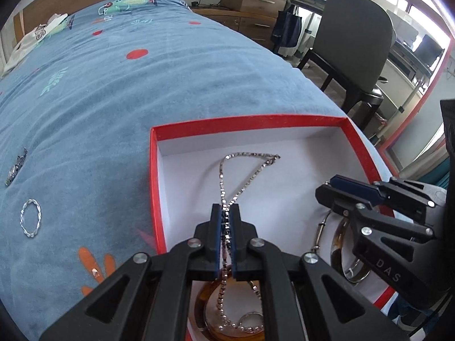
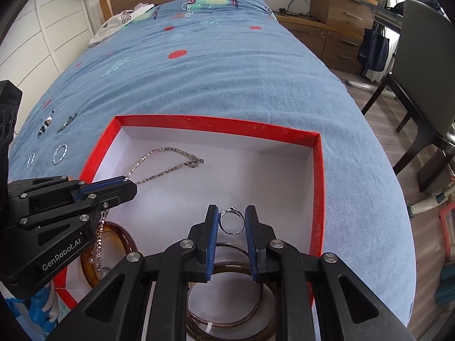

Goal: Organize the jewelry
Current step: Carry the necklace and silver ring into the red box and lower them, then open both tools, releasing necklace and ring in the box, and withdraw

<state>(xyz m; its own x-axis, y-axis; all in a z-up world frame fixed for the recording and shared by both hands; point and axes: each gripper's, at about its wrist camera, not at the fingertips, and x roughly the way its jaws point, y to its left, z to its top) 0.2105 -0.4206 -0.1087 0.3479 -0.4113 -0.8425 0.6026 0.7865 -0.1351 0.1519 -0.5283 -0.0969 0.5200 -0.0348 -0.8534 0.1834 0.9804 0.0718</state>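
Two grippers hang over the red box (image 2: 318,187) on the blue bedspread (image 1: 113,99). At the box's left side, the left gripper (image 1: 226,216) is clenched on a silver chain necklace (image 1: 241,164). The chain runs up between its blue pads, its far loop lies on the white floor of the box, and its near end trails down over an amber bangle (image 2: 125,238). At the right side, the right gripper (image 2: 231,218) grasps a silver ring (image 2: 233,221) upright between its pads, above two thin brown bangles (image 2: 236,258) in the box's near corner. Outside the box, to its left, a twisted silver ring (image 1: 30,218) and other small pieces (image 2: 58,123) lie on the bedspread.
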